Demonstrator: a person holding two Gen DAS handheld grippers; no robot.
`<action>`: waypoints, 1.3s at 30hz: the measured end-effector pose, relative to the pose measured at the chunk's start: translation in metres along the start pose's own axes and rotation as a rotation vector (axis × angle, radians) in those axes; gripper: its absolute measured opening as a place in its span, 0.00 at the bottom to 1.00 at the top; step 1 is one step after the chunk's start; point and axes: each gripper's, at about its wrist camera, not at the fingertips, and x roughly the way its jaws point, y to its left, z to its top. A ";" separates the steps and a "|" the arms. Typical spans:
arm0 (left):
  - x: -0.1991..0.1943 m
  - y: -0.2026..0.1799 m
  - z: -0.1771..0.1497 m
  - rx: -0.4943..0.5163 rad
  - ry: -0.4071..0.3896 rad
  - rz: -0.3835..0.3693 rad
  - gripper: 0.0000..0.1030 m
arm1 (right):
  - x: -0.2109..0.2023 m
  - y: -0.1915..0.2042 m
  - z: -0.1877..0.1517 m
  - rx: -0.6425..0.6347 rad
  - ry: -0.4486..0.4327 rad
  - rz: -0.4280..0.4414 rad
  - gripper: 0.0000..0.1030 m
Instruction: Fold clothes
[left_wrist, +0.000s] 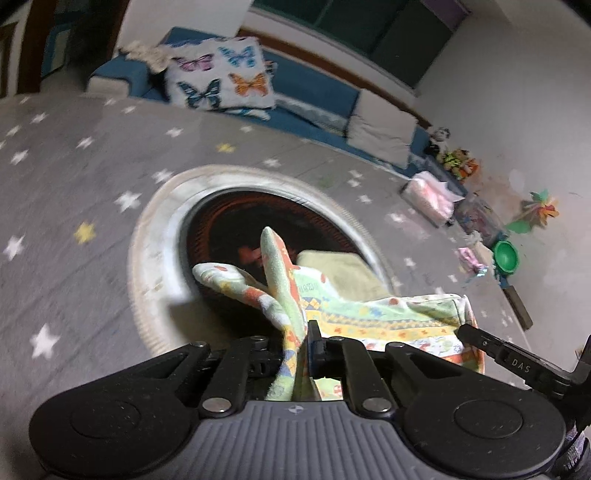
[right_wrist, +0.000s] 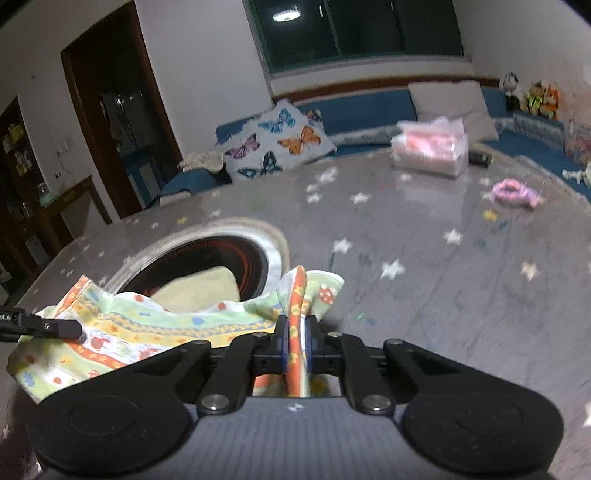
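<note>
A small patterned cloth in green, yellow and orange hangs stretched between my two grippers above the grey starred table. My left gripper is shut on one bunched corner, which sticks up past its pads. My right gripper is shut on the opposite corner of the cloth, an orange-edged fold pinched between the blue pads. One finger of the right gripper shows at the cloth's far edge in the left wrist view. In the right wrist view, one finger of the left gripper lies on the cloth's left side.
A round recess with a white rim and dark ringed floor holds a folded pale yellow cloth. A tissue pack and pink ring lie farther back on the table. A butterfly pillow and green bowl sit at the edges.
</note>
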 end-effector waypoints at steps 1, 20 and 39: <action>0.003 -0.007 0.003 0.011 0.000 -0.009 0.10 | -0.003 -0.003 0.003 -0.002 -0.009 -0.008 0.07; 0.104 -0.155 0.035 0.203 0.052 -0.140 0.09 | -0.042 -0.124 0.048 0.084 -0.113 -0.263 0.07; 0.142 -0.183 0.031 0.311 0.052 -0.039 0.30 | -0.006 -0.159 0.037 0.117 -0.012 -0.228 0.12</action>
